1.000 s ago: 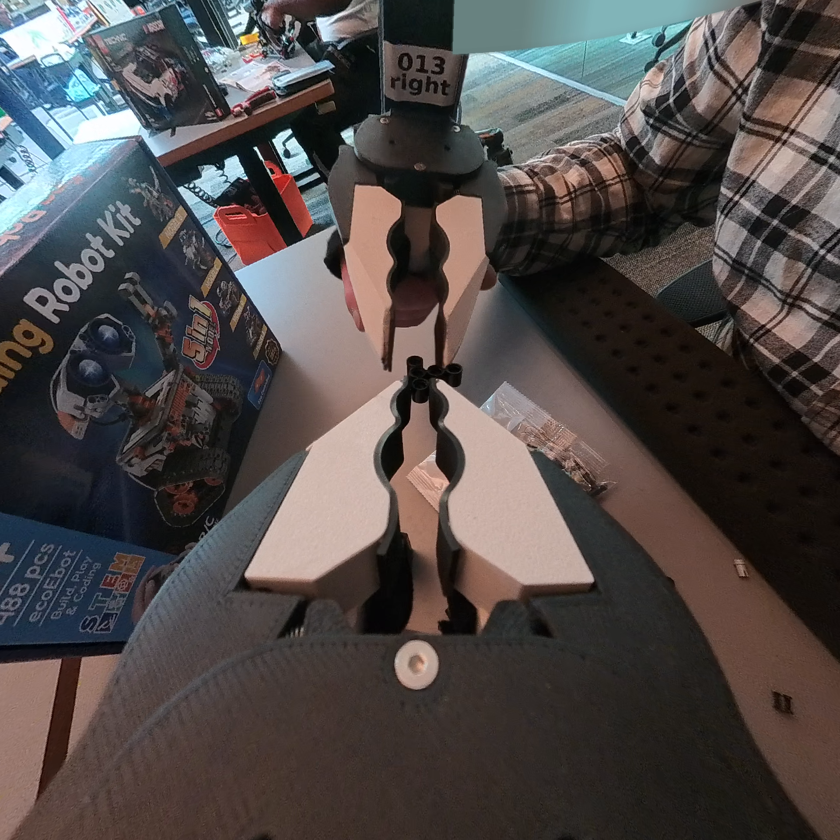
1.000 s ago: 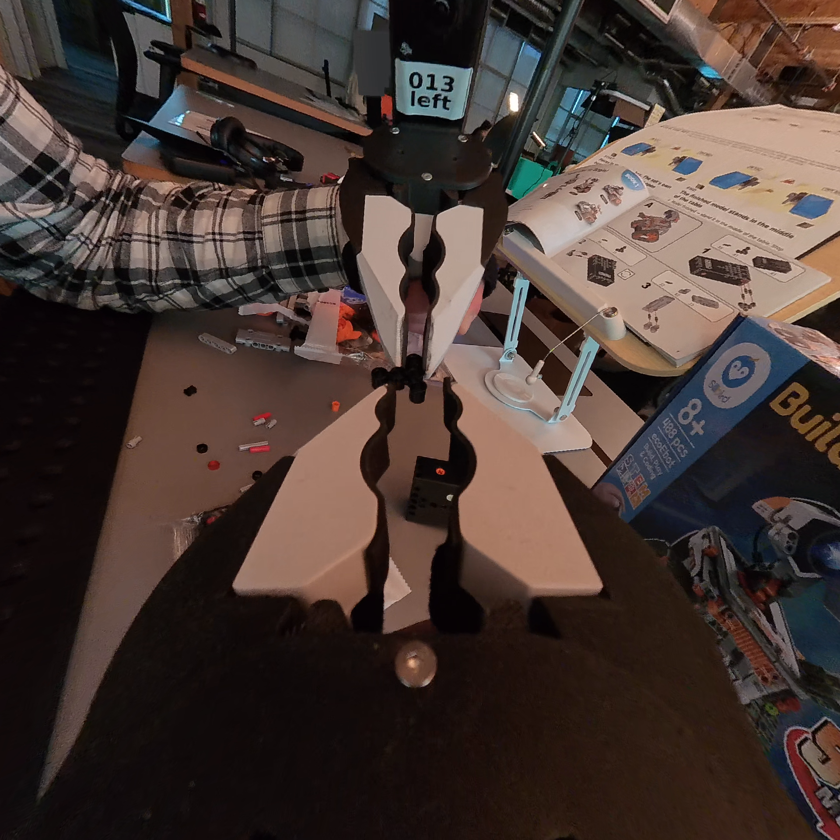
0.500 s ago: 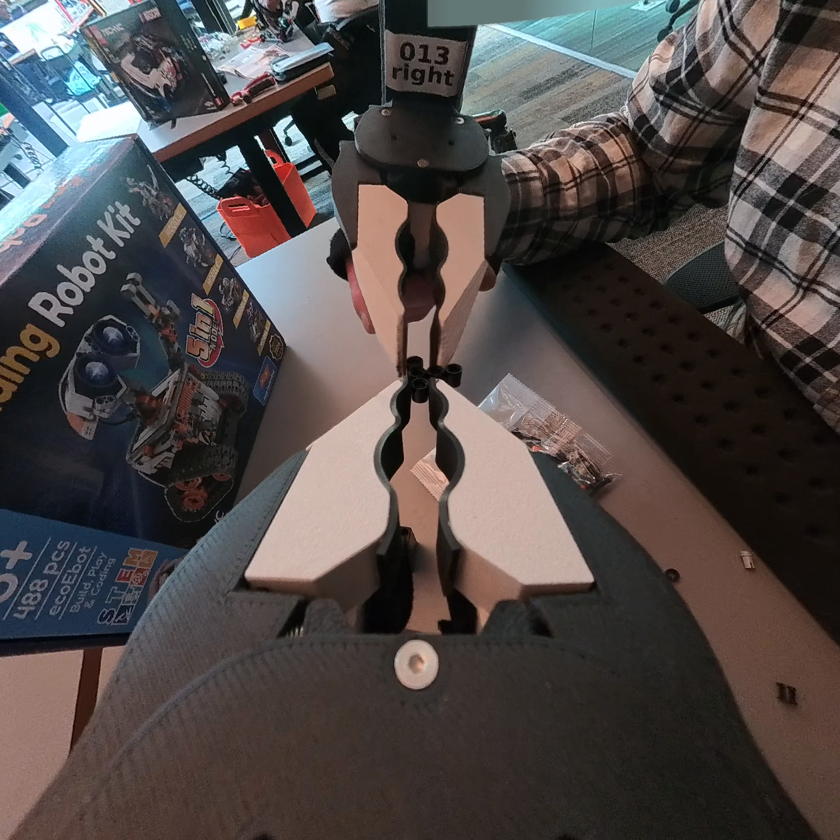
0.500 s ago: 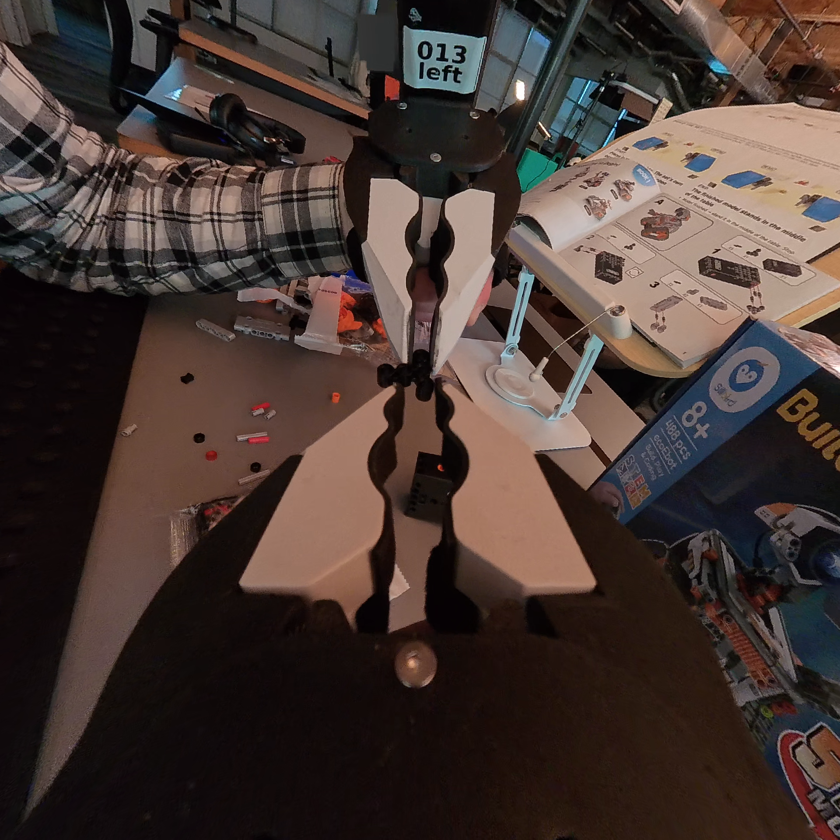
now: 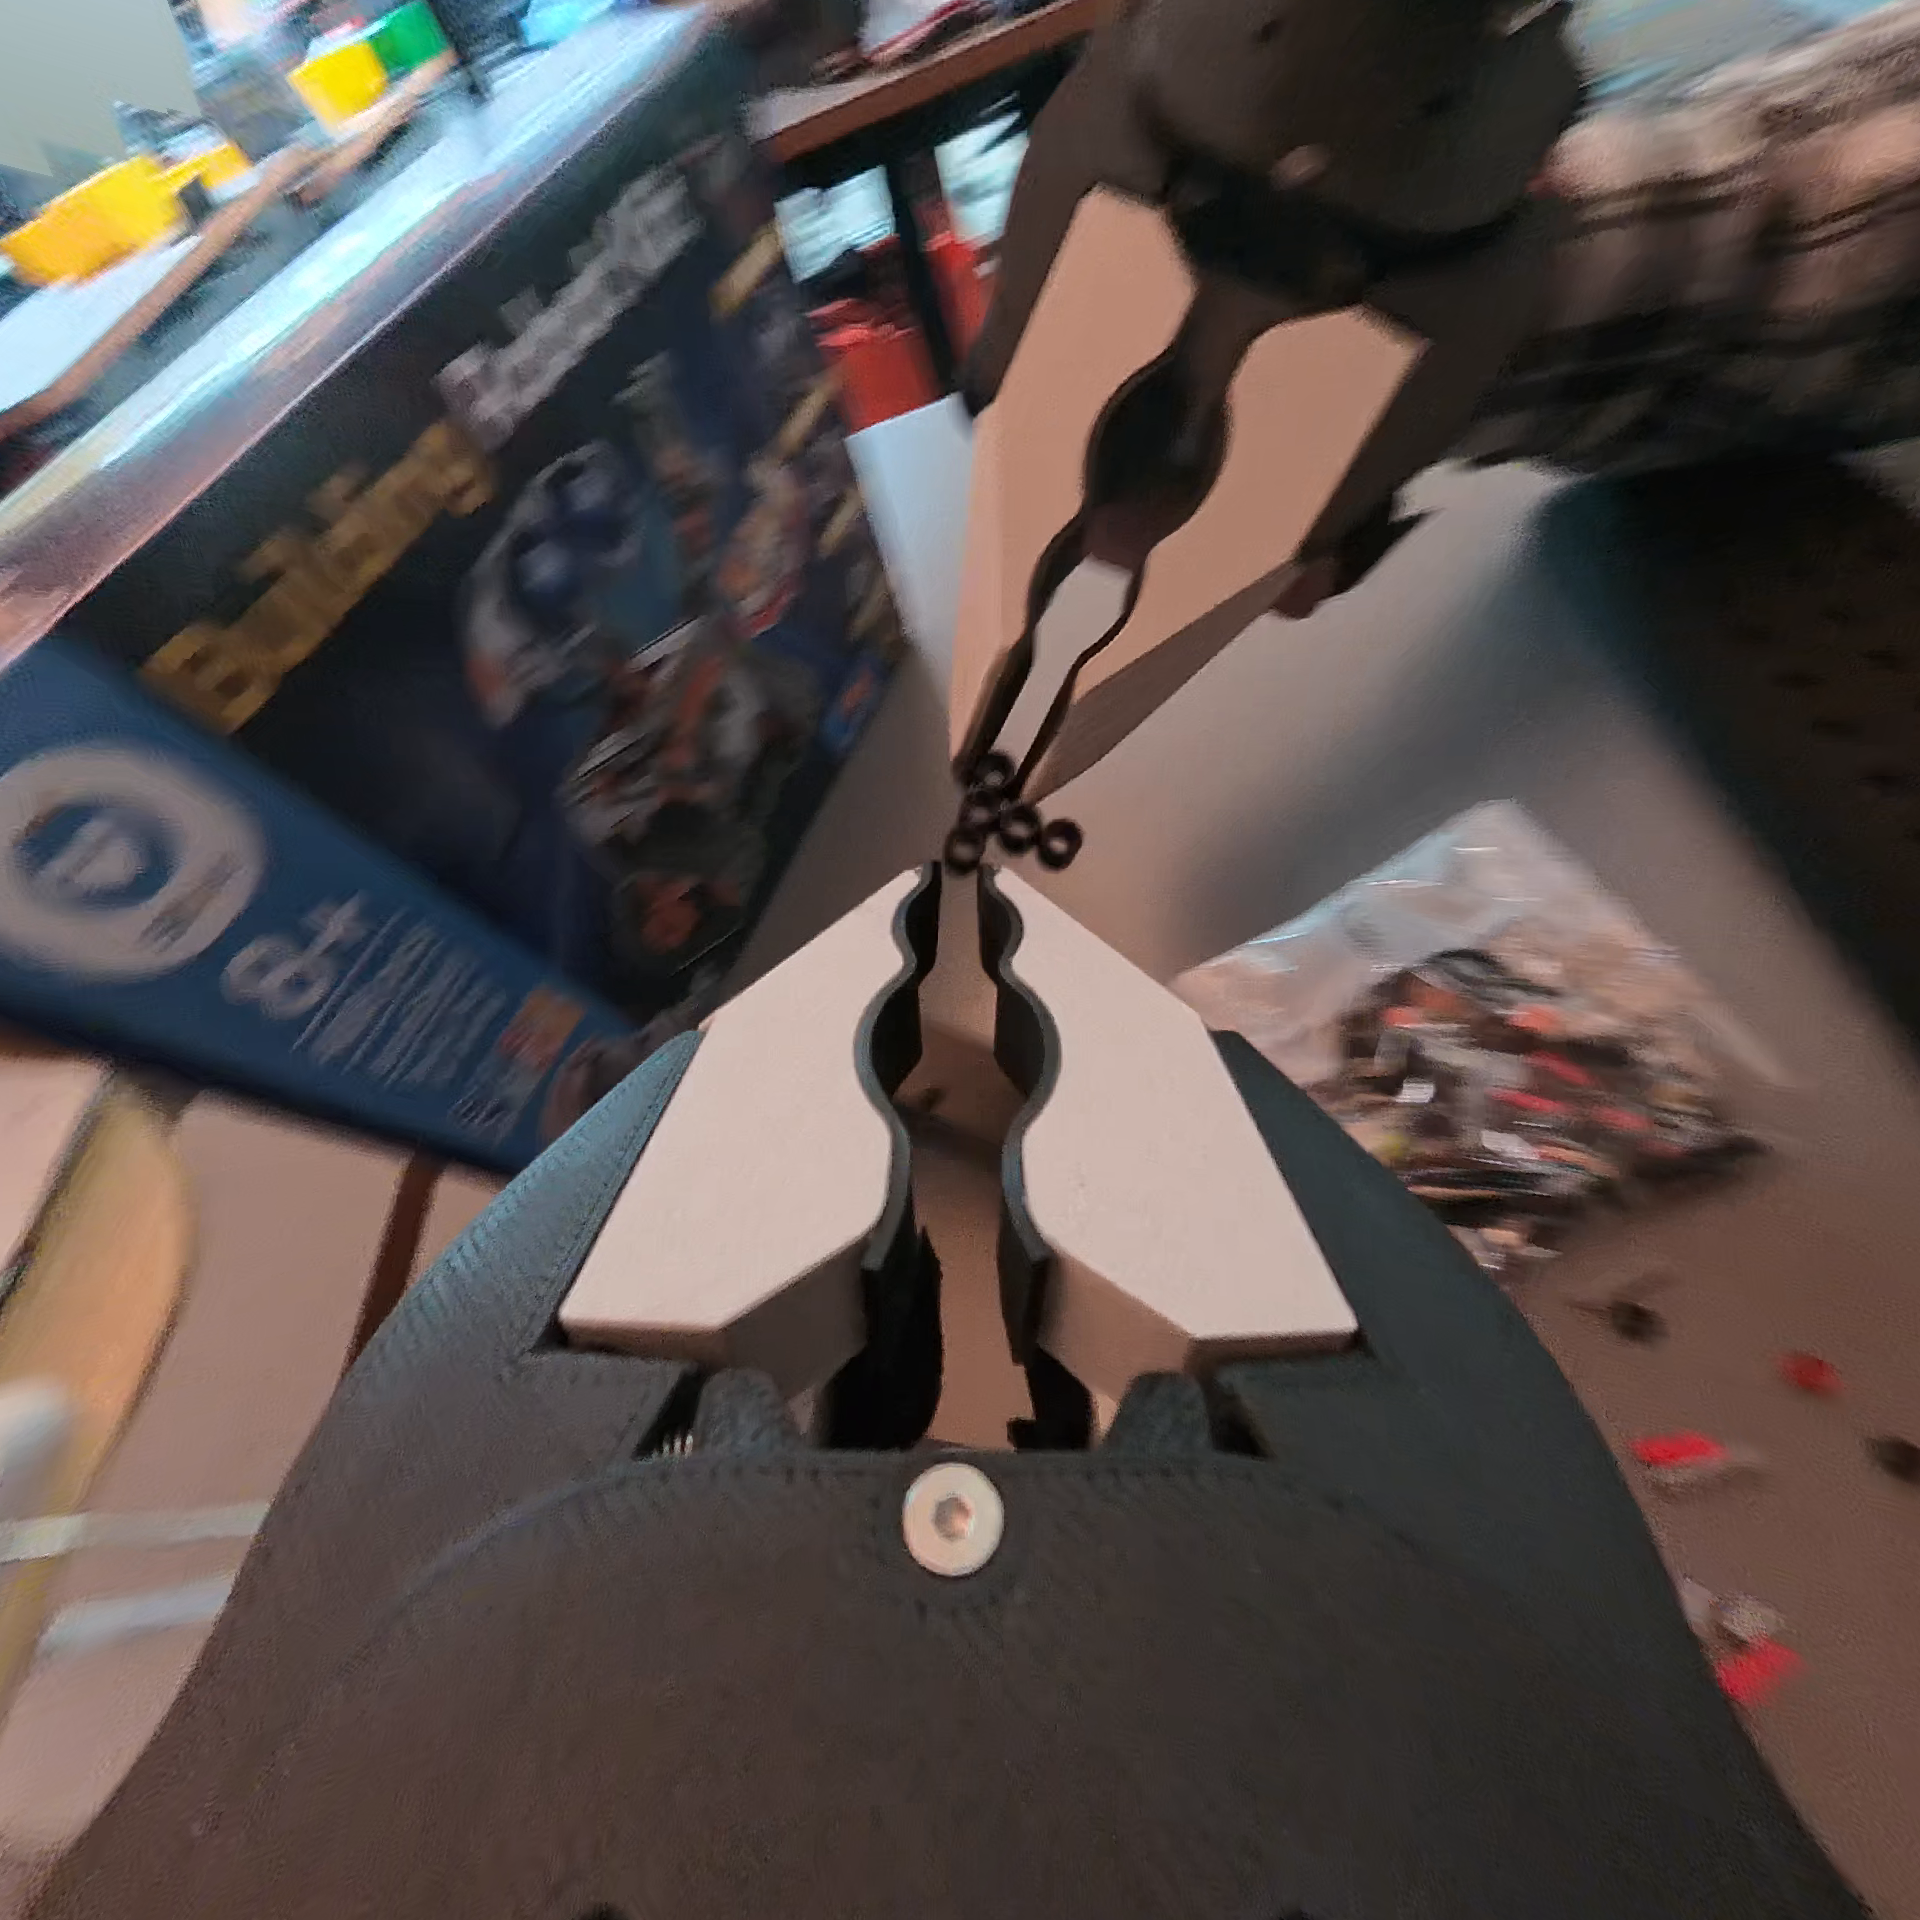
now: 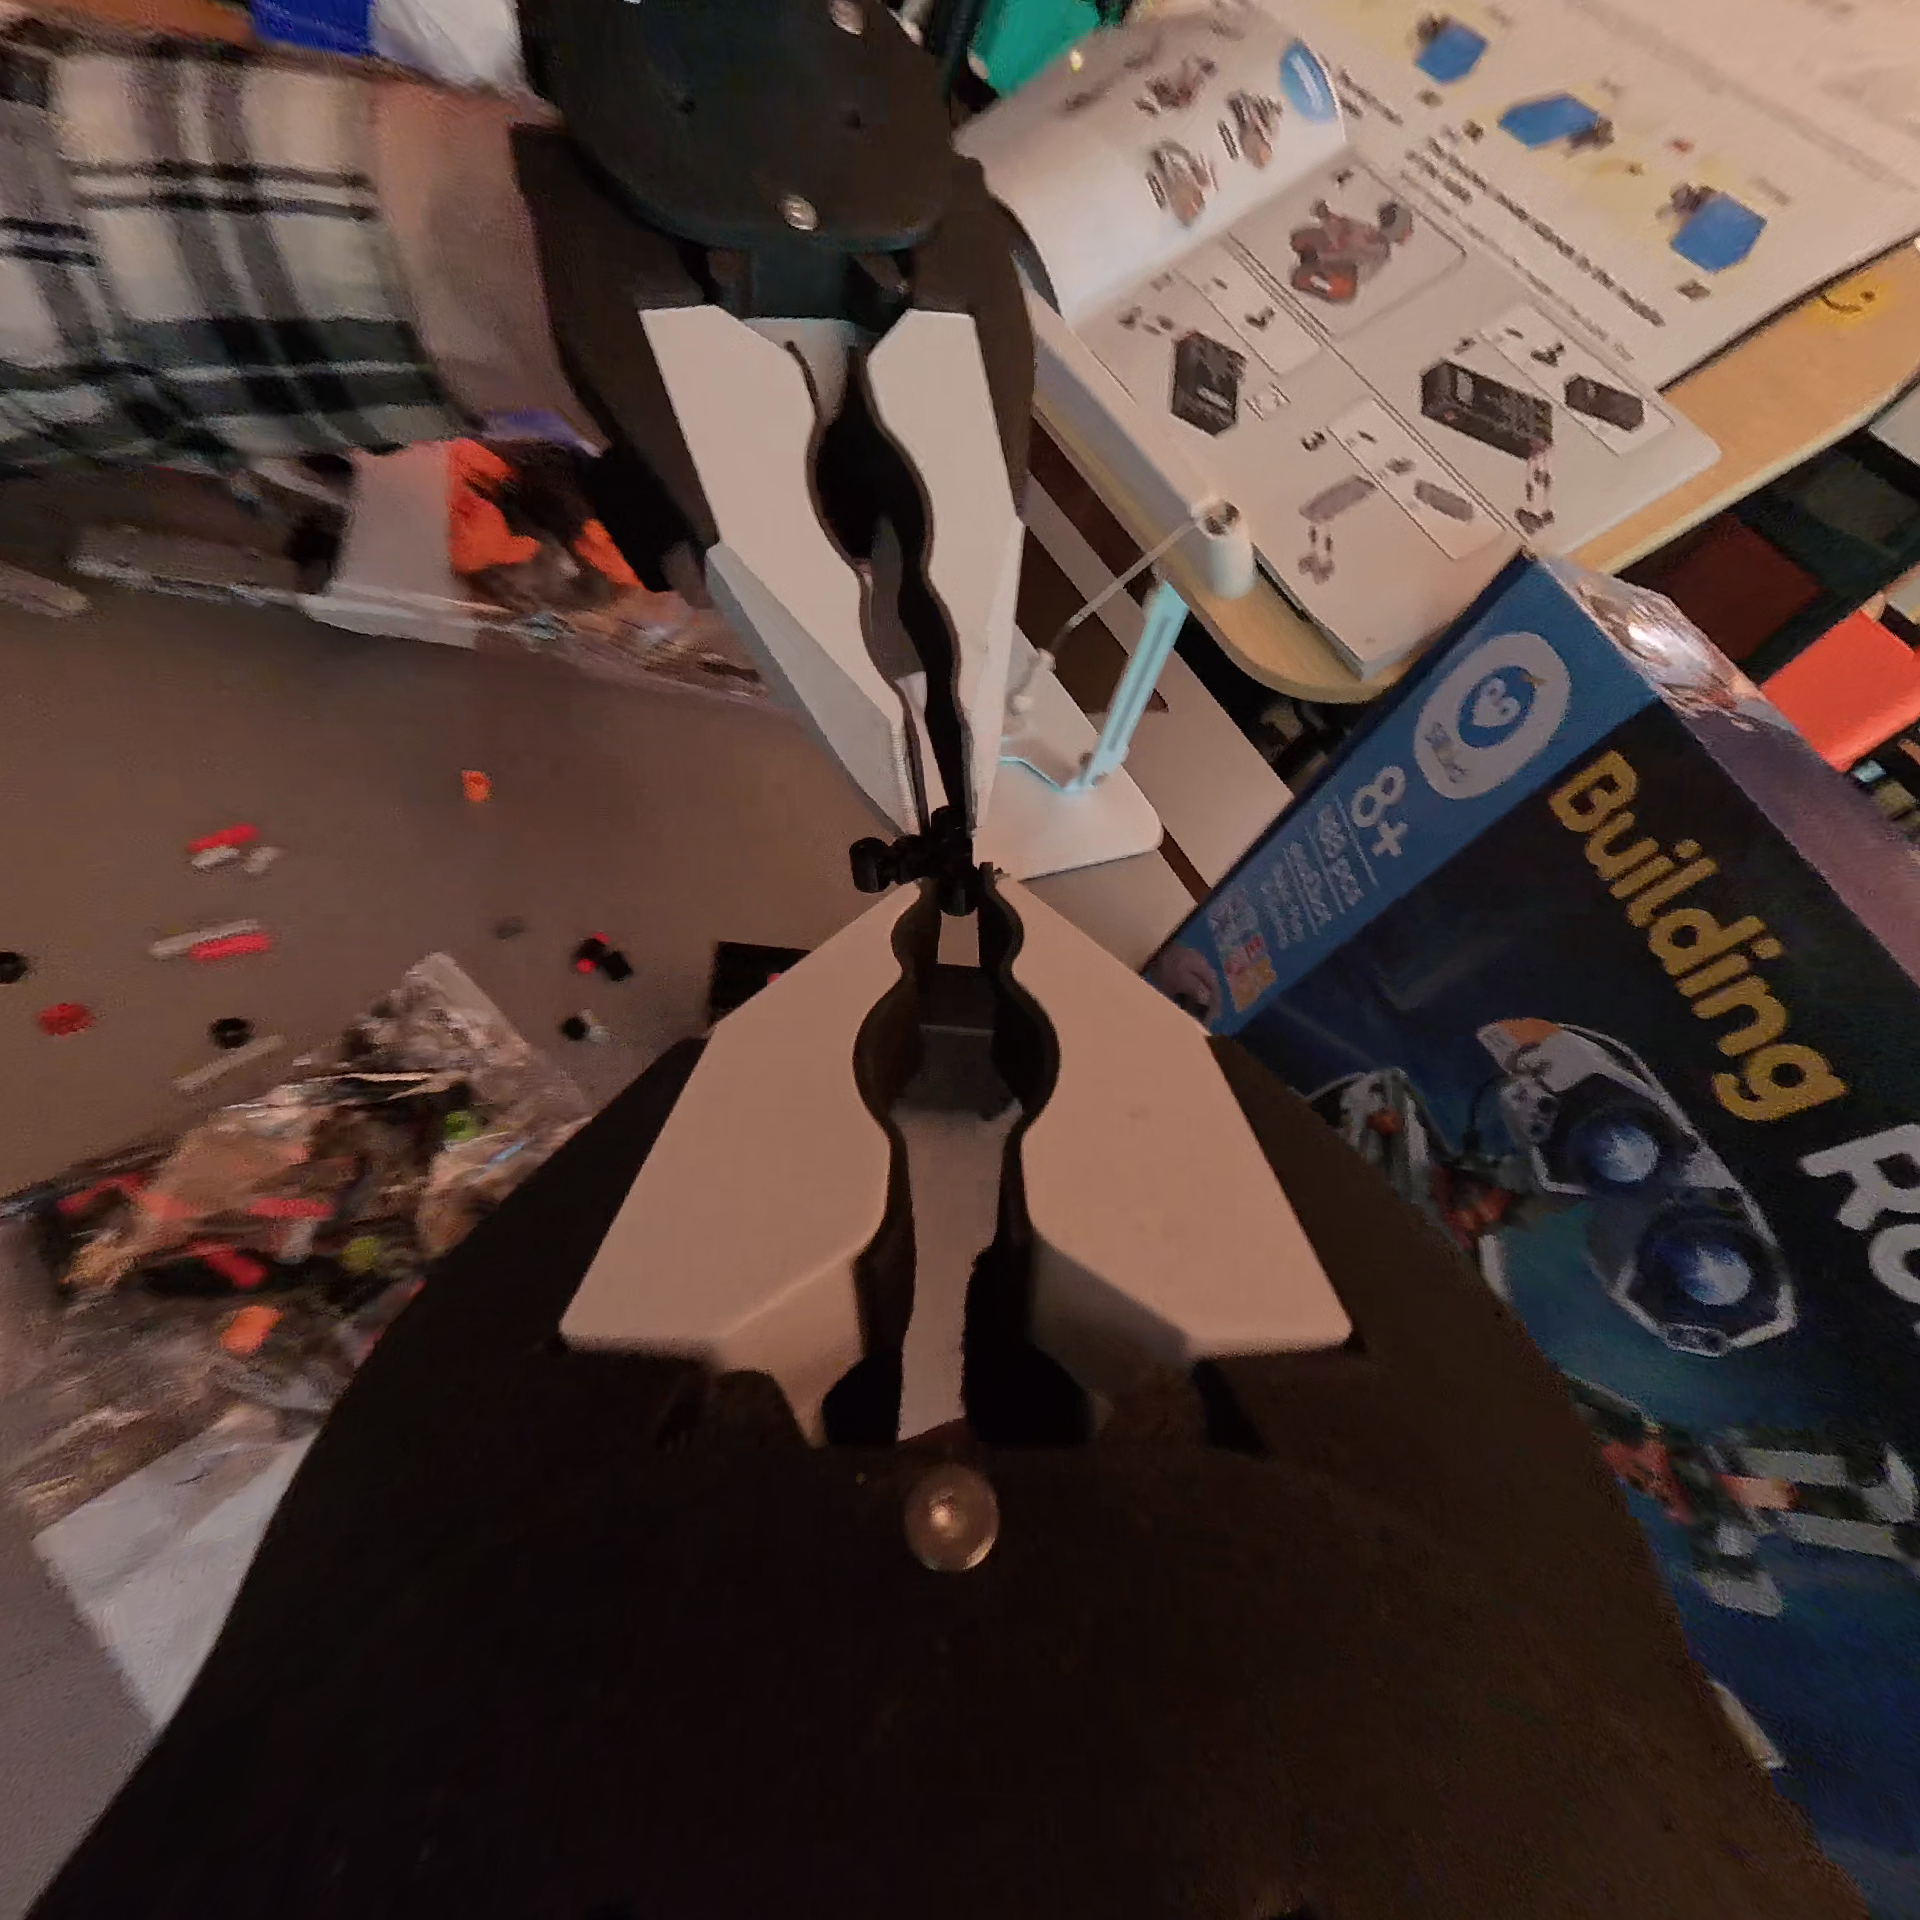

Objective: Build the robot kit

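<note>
Since a moment ago both views have swung and blurred, and the grippers now meet at a slant, not head-on. The left gripper [image 5: 961,878] pinches a black connector [image 5: 1006,821] just right of the box [image 5: 436,665]; the right gripper [image 6: 951,904] clamps its other end.

Large lettering and numerals on blue kit box [image 6: 1538,987], small print on open instruction booklet [image 6: 1382,260]
</note>
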### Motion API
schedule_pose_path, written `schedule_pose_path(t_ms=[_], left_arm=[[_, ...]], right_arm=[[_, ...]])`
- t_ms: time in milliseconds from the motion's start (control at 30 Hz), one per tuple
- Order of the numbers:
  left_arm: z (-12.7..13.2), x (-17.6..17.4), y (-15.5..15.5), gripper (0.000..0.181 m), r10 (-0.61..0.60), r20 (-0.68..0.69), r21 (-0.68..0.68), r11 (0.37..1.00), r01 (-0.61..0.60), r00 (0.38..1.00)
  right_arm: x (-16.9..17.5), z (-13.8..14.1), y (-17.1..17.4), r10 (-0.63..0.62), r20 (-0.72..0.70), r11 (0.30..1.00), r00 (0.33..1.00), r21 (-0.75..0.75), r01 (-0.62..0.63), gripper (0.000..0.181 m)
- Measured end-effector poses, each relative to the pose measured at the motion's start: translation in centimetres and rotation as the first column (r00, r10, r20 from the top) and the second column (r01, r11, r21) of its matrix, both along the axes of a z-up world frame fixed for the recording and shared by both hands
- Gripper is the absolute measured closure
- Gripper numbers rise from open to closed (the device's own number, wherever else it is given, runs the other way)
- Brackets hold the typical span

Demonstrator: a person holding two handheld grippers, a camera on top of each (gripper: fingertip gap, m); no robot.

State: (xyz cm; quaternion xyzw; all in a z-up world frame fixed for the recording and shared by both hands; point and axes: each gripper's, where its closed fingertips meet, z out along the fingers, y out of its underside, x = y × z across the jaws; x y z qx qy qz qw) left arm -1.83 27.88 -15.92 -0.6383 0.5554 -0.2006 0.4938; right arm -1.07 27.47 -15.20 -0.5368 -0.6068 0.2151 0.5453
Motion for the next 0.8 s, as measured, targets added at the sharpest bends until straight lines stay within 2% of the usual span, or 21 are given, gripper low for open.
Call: schedule_pose_path(t_ms=[67, 200, 333, 533, 800], left_arm=[[-0.6, -1.0, 2.1, 0.178, 0.106, -0.012, 0.015, 0.994, -0.106, 0.994], [-2.7, -2.1, 4.9, 0.181, 0.243, -0.042, 0.014, 0.97, -0.243, 0.969], [-4.2, -2.1, 5.4, 0.181, 0.255, -0.053, -0.018, 0.966, -0.256, 0.965], [-4.4, -2.3, 6.3, 0.181, 0.291, -0.002, -0.045, 0.956, -0.291, 0.957], [-4.9, -1.9, 6.5, 0.181, 0.294, 0.039, -0.086, 0.953, -0.29, 0.955]], right_arm=[[-0.3, -0.5, 1.9, -0.043, 0.049, 0.999, 0.998, 0.007, 0.042, 0.176], [-1.1, -2.5, 4.3, -0.071, 0.114, 0.997, 0.991, -0.022, 0.074, 0.177], [-1.5, -4.4, 5.5, -0.086, 0.153, 0.994, 0.985, -0.048, 0.094, 0.177], [-1.3, -6.0, 6.4, -0.1, 0.179, 0.989, 0.979, -0.094, 0.118, 0.176], [-1.7, -6.3, 6.4, -0.078, 0.181, 0.986, 0.98, -0.128, 0.102, 0.176]])
